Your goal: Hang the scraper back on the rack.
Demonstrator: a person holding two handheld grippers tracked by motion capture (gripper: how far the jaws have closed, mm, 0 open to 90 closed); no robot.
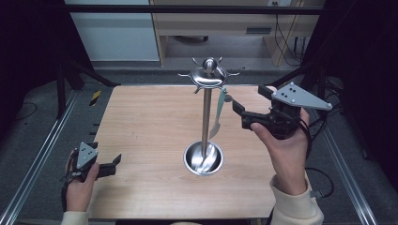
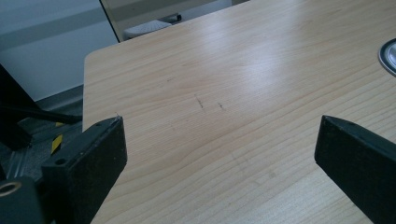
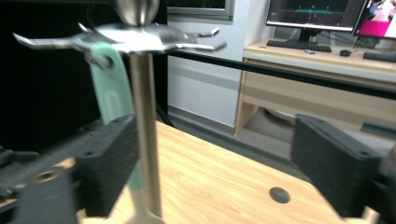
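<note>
A steel utensil stand (image 1: 205, 117) rises from a round bowl-shaped base (image 1: 203, 158) at the middle of the wooden table (image 1: 150, 122). Its top disc (image 1: 209, 75) carries several hooks. A utensil with a pale green handle (image 1: 220, 104) hangs from one hook on the right side. My right gripper (image 1: 251, 100) is held up to the right of the stand, open, a short way from the hanging utensil. In the right gripper view the pole (image 3: 144, 140) and green handle (image 3: 109, 88) stand ahead, near the left jaw of that gripper (image 3: 210, 158). My left gripper (image 1: 111, 165) rests low at the front left, open and holding nothing.
In the left gripper view, bare wood lies between the left gripper's (image 2: 219, 144) jaws, and the base's rim (image 2: 390, 53) shows at the far right. Metal rails (image 1: 42, 154) run along both sides of the table. A desk with monitors (image 3: 317, 14) stands beyond.
</note>
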